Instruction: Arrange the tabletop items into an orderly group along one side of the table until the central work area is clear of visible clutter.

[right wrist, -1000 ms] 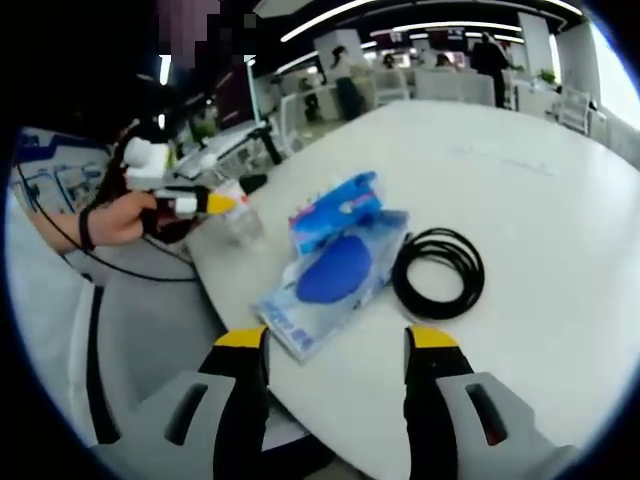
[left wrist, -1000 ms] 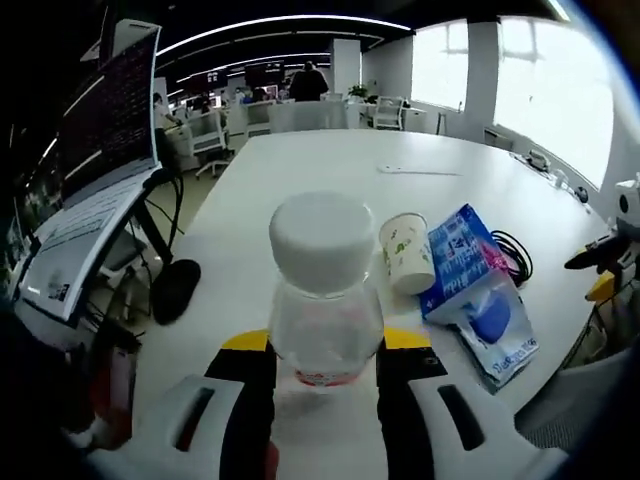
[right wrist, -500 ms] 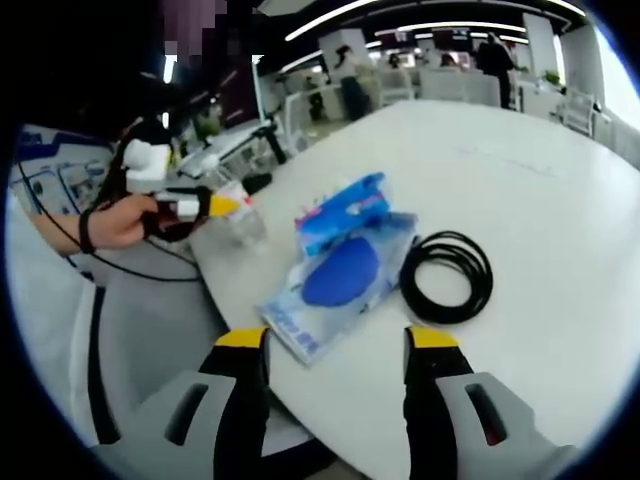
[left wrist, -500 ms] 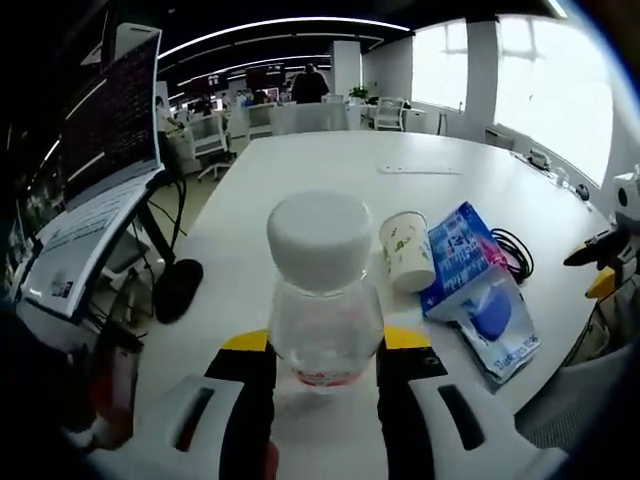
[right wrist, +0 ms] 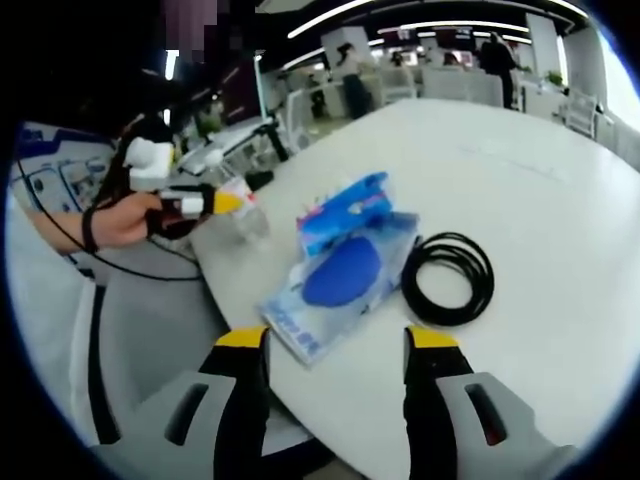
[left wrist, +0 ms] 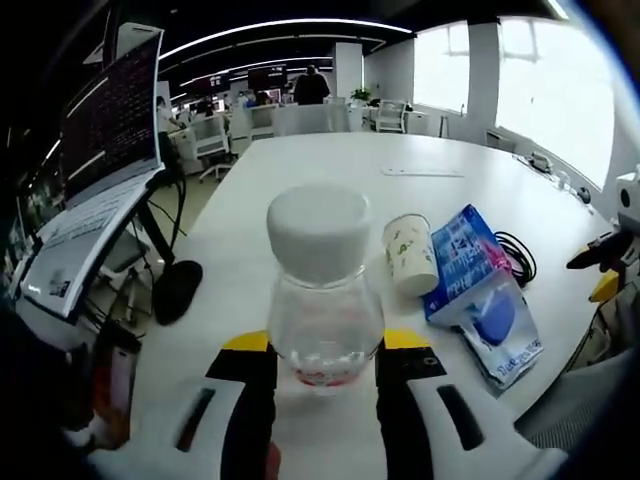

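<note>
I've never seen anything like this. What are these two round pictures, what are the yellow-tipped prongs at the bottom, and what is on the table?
There is no robot here: a person carries a hand-held gripper in each hand, and a fisheye camera rides on each one, looking out along its two prongs.

In the left gripper view, the left hand-held gripper is closed on a clear bottle with a white cap. On the white table beyond it lie a paper cup on its side, a blue packet and a black cable coil.

In the right gripper view, the right hand-held gripper is open and holds nothing. It looks at the same packet and coil from the other side. At the left of that view the person's hand holds the other gripper with the bottle.
</note>
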`<state>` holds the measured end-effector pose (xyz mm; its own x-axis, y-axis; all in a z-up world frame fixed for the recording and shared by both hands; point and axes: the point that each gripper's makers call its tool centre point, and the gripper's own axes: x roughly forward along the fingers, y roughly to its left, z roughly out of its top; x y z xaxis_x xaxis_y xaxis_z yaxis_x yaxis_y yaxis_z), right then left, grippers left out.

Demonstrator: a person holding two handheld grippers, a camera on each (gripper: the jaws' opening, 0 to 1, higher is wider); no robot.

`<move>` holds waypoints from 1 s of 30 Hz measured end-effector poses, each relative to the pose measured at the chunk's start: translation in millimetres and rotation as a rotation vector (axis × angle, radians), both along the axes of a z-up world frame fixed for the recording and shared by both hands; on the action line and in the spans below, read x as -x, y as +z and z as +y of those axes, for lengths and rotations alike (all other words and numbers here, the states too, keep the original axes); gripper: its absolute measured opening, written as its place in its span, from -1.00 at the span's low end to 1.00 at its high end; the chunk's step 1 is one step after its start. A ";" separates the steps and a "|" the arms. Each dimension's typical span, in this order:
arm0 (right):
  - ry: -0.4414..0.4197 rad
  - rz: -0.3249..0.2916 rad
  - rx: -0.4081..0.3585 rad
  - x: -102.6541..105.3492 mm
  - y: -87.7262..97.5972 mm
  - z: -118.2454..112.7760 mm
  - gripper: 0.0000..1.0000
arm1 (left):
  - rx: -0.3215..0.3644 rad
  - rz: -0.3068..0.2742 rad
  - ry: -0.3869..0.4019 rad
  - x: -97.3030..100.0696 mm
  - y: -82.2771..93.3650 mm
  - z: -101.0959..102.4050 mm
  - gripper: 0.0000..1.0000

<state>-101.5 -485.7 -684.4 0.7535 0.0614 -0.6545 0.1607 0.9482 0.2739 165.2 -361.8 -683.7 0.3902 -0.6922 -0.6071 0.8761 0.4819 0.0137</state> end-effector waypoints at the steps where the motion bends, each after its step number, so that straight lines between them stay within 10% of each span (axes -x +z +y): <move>1: 0.000 0.001 0.002 -0.2 0.5 -0.2 0.04 | 0.003 -0.001 0.005 -1.4 0.0 -1.5 -0.26; 30: -0.071 0.040 -0.001 20.5 -4.9 -9.6 0.03 | 0.060 -0.025 0.035 -69.5 0.3 -94.0 -0.26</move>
<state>-121.9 -495.3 -689.3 0.7295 0.0095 -0.6839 0.2380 0.9339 0.2669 234.7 -455.8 -683.4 0.4296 -0.7128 -0.5544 0.8583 0.5130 0.0054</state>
